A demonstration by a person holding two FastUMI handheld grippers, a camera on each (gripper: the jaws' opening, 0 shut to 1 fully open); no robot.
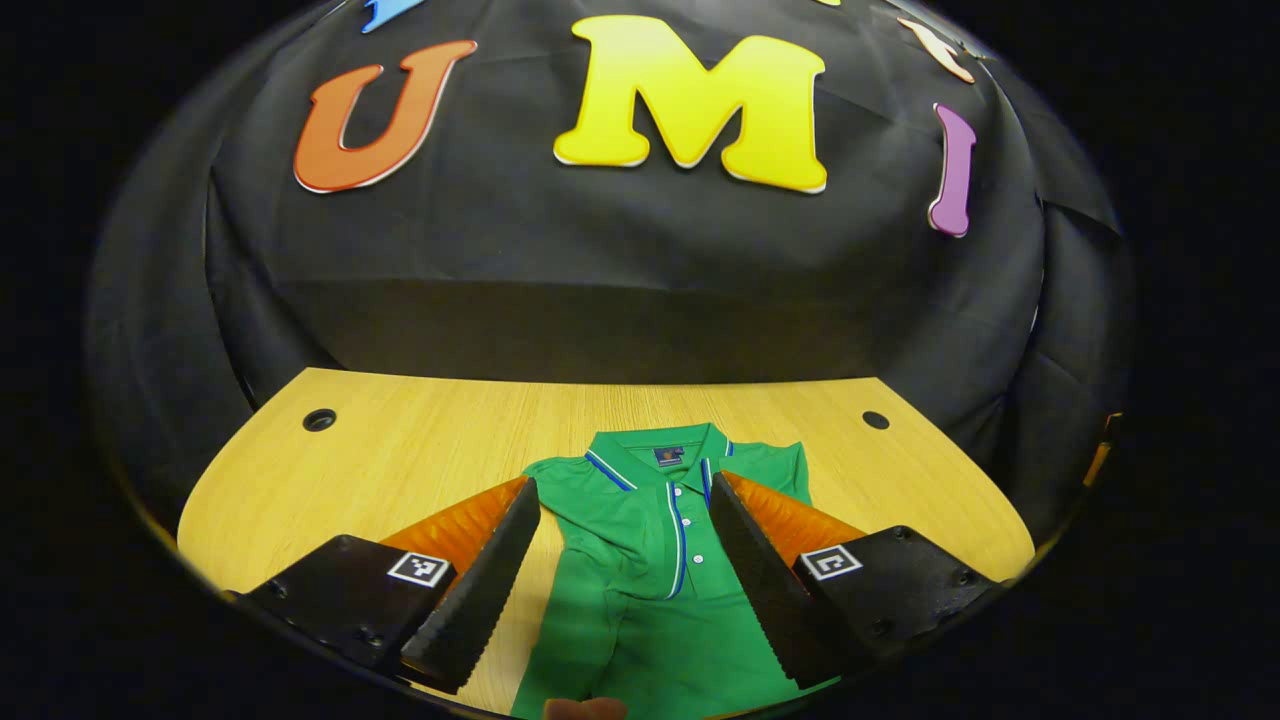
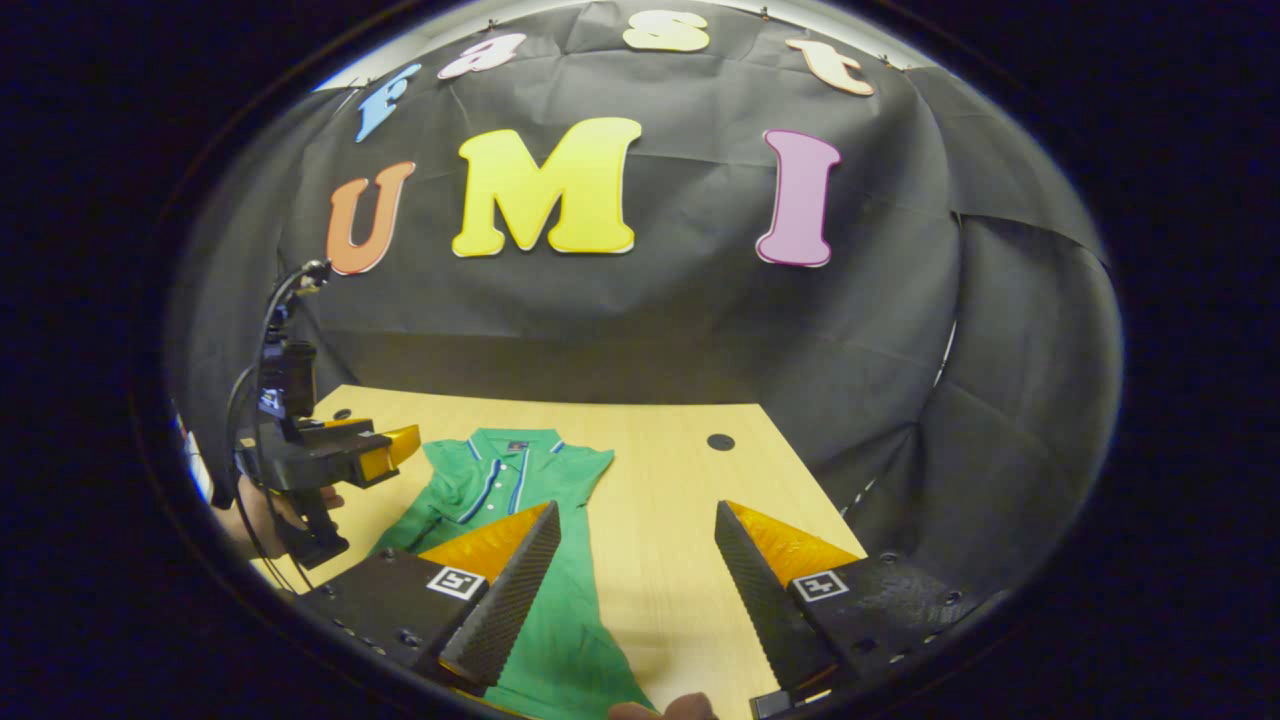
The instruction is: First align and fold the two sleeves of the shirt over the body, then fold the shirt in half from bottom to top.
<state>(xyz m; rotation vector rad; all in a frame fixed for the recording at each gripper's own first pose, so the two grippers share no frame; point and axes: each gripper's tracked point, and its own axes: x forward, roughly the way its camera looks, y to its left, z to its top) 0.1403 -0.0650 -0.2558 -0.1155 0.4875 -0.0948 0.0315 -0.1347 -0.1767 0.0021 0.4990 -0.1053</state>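
I hold my left gripper (image 1: 625,580) wide above the green shirt (image 1: 650,560), lying mid-table (image 1: 400,450), sleeves apparently folded in. My right gripper (image 2: 632,590) hovers wide at its right edge, ready for the hem.

I work in a staged recording booth, not a home; black cloth (image 2: 620,330) drapes the walls behind and beside me; a bare wooden desktop (image 1: 420,450) with round cable holes (image 1: 319,419) serves as the sole work surface.
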